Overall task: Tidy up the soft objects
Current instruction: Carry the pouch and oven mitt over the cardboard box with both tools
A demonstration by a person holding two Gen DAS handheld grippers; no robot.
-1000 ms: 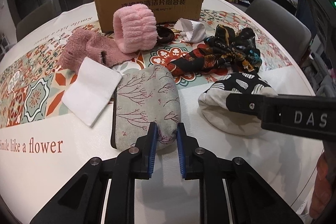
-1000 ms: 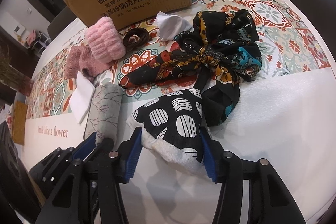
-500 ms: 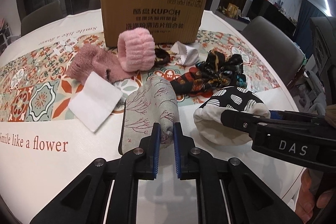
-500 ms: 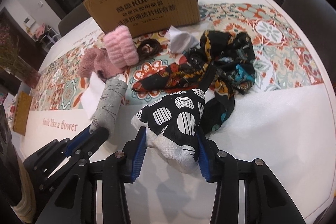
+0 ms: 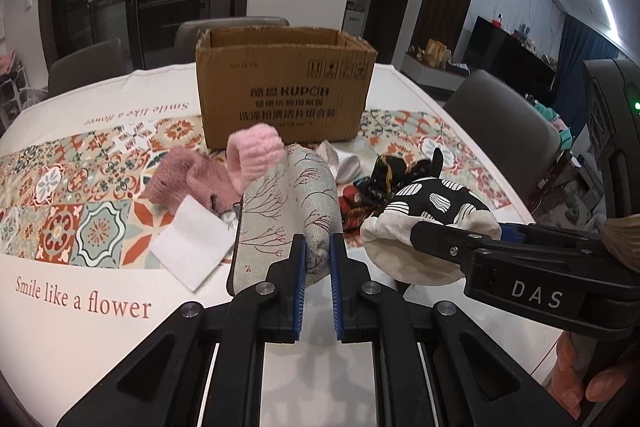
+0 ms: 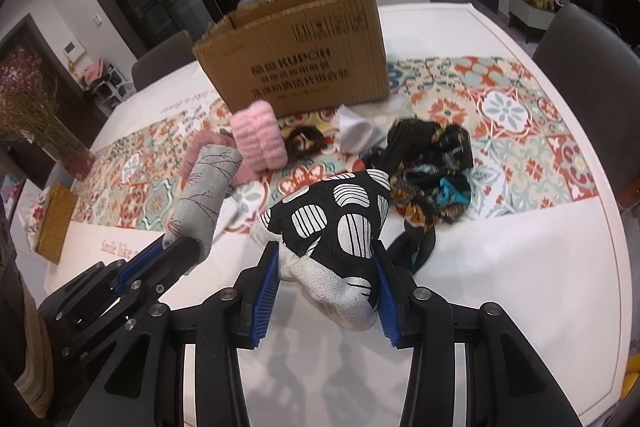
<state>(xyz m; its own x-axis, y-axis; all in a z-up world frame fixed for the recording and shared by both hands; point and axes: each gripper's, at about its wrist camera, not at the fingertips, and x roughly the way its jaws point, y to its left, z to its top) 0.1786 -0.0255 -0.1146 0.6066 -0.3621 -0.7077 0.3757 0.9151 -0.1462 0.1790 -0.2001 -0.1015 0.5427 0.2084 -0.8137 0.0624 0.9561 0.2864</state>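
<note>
- Left wrist view: the left gripper (image 5: 318,259) has its jaws clamped on the near end of a grey pouch (image 5: 288,203), woven linen-like cloth printed with red twigs, which looks raised from the worktop (image 5: 100,327).
- Right wrist view: the right gripper (image 6: 324,291) has its jaws pressed against both sides of a black-and-white spotted pouch (image 6: 336,227), knit-textured with a cream underside, apparently lifted too.
- Judged step: both pouches are in transit toward the open cardboard box (image 5: 284,87), which stands beyond the clutter.
- Next move calls for carrying both over the fluffy pink band (image 5: 254,155), the silky patterned scarf (image 6: 432,167) and the box's front wall before releasing.
</note>
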